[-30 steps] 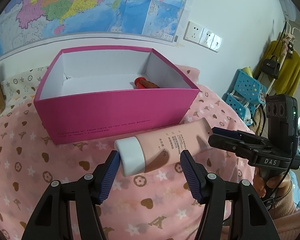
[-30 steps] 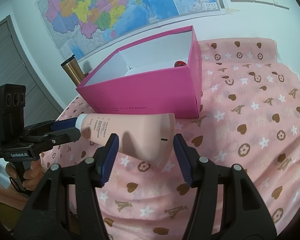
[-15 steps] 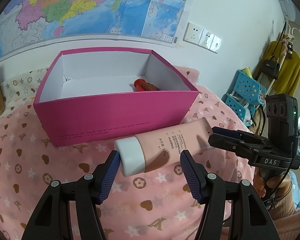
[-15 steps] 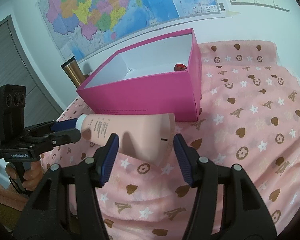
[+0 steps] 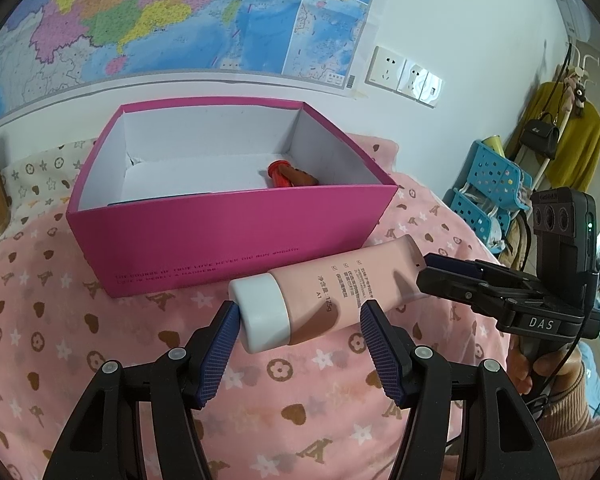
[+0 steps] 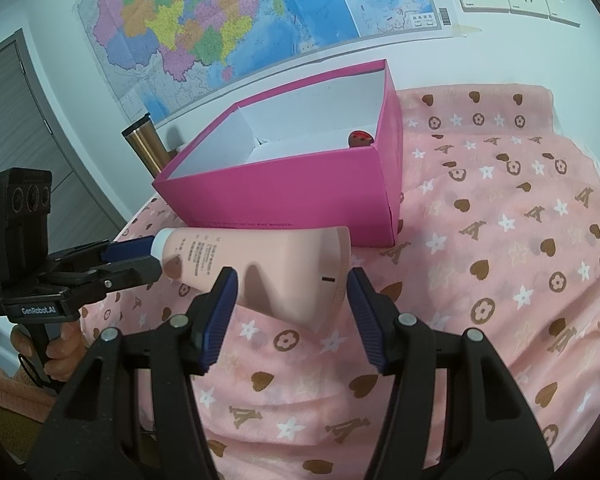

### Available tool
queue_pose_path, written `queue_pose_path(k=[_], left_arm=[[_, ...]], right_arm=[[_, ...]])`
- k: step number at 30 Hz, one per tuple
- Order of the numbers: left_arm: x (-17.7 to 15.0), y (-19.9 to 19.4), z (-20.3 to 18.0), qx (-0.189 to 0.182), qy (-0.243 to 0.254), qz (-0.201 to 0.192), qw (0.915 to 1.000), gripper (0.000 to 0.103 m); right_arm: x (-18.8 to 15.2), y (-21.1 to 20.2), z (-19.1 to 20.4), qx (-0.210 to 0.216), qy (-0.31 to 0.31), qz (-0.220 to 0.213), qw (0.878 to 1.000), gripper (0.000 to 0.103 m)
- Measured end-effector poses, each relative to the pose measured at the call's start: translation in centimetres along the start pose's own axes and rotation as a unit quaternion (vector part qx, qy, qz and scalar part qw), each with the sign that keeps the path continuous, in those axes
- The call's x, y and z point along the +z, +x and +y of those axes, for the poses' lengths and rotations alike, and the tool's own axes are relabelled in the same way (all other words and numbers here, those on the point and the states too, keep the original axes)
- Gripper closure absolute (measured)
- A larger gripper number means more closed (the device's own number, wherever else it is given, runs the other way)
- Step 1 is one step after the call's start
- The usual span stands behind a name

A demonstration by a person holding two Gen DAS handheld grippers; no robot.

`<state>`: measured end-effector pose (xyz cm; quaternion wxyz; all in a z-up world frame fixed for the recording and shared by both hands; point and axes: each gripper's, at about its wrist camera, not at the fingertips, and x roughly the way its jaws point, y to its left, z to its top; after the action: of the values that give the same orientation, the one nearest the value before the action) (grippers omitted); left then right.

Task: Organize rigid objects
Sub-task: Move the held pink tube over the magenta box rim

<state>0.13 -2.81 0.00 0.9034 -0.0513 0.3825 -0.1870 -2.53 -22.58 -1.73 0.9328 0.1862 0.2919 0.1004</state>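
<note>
Fingers first: my left fingers (image 5: 220,336) are clamped around the white-cap end of the pink tube (image 5: 340,296), and my right fingers (image 6: 220,304) are pinched on the flat crimped tail. So both pairs are closed on the same tube, one at each end.

The tube looks to be held just above the pink blanket (image 5: 100,340), lying crosswise right in front of the near wall of the magenta box (image 5: 228,236). Inside the box there's a small brown thing with a red cap (image 5: 292,176) over by the right wall, and the rest of the floor looks free.

How I'd do this bit, I reckon:
- Raise both ends together so the tube stays level and doesn't twist.
- Get it clearly above the near wall before going forward, since that cardboard would probably slide if bumped.
- Aim for the open floor left of the brown thing.
- Go easy on the tail, it's likely squishy.
- Set it down, then let go with both at once.
</note>
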Motion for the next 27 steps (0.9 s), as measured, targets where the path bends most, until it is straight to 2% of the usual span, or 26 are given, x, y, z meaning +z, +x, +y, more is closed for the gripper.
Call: queue_pose_path(k=[27], left_arm=[[0.50,0.13,0.21,-0.002,-0.002,-0.004,1.0000,0.040]], right_arm=[[0.84,-0.07,-0.12,-0.001,-0.004,-0.007,1.000,0.044]])
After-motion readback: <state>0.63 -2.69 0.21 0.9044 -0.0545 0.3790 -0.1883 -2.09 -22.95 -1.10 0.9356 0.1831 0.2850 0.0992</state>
